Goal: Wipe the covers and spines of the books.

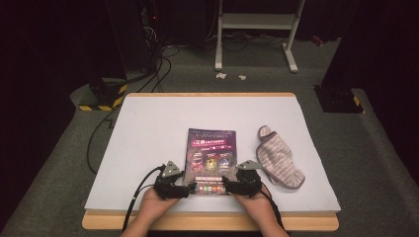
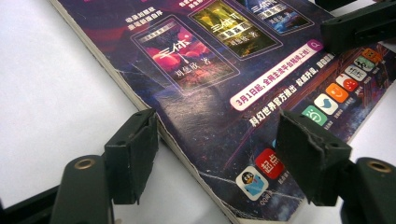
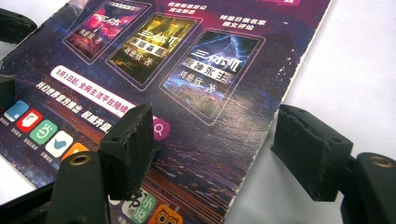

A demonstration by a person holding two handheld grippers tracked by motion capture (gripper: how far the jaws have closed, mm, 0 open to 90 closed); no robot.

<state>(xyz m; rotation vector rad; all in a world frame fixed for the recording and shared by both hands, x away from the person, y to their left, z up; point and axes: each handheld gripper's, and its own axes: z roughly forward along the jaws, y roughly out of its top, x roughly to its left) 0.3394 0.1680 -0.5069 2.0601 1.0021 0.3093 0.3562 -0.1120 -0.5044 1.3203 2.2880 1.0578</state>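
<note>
A thin book (image 1: 211, 159) with a dark purple cover lies flat on the white table (image 1: 148, 133), near its front edge. My left gripper (image 1: 187, 189) is open at the book's near left corner. In the left gripper view, my left gripper (image 2: 222, 156) straddles the book's (image 2: 210, 84) left edge, one jaw over the table and one over the cover. My right gripper (image 1: 228, 184) is open at the near right corner. Seen in the right gripper view, my right gripper (image 3: 219, 151) stands astride the book's (image 3: 187, 93) right edge. Neither holds anything.
A striped fabric eye mask (image 1: 279, 158) lies to the right of the book, close to my right gripper. The table has a wooden rim (image 1: 207, 221) at the front. Cables (image 1: 99, 133) trail on the floor at the left, and a white stand (image 1: 257, 29) is behind the table.
</note>
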